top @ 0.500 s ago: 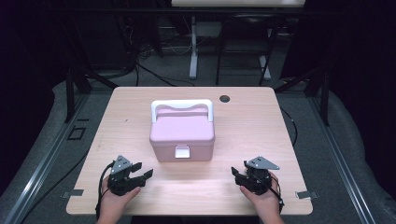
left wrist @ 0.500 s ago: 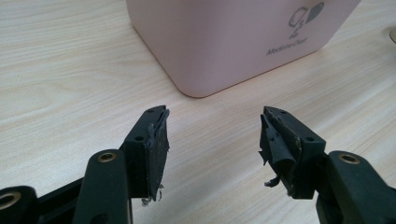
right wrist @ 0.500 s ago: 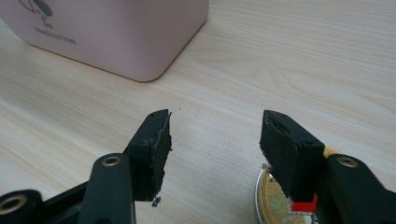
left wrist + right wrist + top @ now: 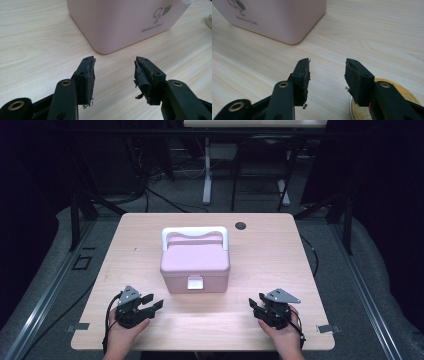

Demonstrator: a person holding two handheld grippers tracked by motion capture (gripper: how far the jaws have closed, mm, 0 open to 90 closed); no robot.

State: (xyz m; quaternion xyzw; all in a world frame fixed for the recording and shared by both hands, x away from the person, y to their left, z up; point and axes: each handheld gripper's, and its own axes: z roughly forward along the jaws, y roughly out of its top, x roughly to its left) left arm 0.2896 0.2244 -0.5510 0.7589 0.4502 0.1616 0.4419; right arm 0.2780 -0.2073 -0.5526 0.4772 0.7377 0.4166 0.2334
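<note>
A pink box (image 4: pixel 195 265) with a white handle (image 4: pixel 195 231) and a white front latch (image 4: pixel 195 282) stands shut in the middle of the wooden table (image 4: pixel 270 250). My left gripper (image 4: pixel 153 301) rests near the front left, held in a hand, jaws open and empty. In the left gripper view its jaws (image 4: pixel 115 72) point at a lower corner of the box (image 4: pixel 120 22), a short way off. My right gripper (image 4: pixel 255 301) sits at the front right, also open and empty. In the right gripper view its jaws (image 4: pixel 327 72) face the box's other corner (image 4: pixel 274 17).
A round yellow disc with a clear rim (image 4: pixel 409 100) lies on the table under my right gripper's right jaw. A dark cable hole (image 4: pixel 241 225) sits near the table's far edge. Bare wood spreads between both grippers and around the box.
</note>
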